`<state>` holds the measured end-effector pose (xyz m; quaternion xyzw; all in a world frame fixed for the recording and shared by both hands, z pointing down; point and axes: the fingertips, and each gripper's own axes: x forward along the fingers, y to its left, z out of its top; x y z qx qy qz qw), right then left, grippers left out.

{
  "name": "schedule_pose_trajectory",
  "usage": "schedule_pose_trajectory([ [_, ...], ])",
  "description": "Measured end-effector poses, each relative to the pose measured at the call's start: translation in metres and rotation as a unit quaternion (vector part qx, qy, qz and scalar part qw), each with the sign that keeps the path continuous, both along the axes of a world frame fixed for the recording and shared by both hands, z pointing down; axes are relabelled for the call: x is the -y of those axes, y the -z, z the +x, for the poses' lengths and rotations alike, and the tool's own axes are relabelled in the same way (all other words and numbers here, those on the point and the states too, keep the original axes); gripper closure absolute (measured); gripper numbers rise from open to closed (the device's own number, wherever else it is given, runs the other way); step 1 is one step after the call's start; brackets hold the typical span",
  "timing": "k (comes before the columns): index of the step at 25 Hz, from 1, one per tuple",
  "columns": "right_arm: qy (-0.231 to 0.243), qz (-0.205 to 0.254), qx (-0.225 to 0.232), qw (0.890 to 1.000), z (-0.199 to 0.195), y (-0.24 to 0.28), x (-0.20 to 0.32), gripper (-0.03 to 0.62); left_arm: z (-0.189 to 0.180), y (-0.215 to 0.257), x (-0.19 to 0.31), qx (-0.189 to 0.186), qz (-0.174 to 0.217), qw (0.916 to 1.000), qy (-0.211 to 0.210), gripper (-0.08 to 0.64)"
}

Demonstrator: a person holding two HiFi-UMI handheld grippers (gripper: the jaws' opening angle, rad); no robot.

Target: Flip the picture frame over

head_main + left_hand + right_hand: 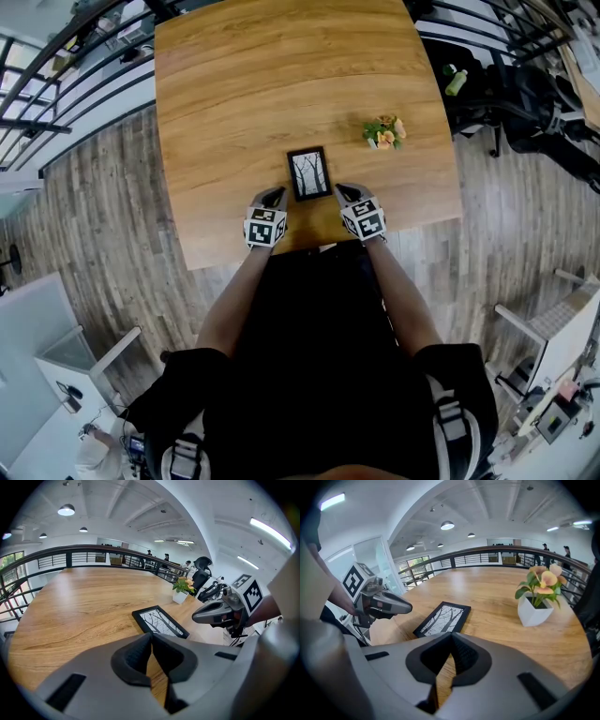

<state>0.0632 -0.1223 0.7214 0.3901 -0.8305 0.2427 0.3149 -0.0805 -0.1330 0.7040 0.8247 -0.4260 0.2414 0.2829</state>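
Note:
A small black picture frame [309, 173] lies flat on the wooden table [244, 84], picture side up, showing bare trees. It also shows in the left gripper view [160, 622] and the right gripper view [442, 618]. My left gripper [276, 196] hovers just left of the frame's near corner, shut and holding nothing. My right gripper [345, 192] sits just right of the frame's near corner, also shut and empty. Neither touches the frame. In each gripper view the jaws [151, 639] [451, 638] meet at the tips.
A small white pot of orange and yellow flowers [384, 132] stands on the table right of the frame. The table's near edge [319, 246] runs right below both grippers. Dark railings [56, 84] and chairs [525, 103] surround the table.

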Motion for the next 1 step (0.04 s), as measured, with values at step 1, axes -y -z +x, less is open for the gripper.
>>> schedule_pose_trajectory([
  [1, 0.001, 0.0, 0.0, 1.0, -0.0003, 0.0, 0.0003, 0.584, 0.0007, 0.0001, -0.0001, 0.0, 0.0, 1.0, -0.001, 0.531],
])
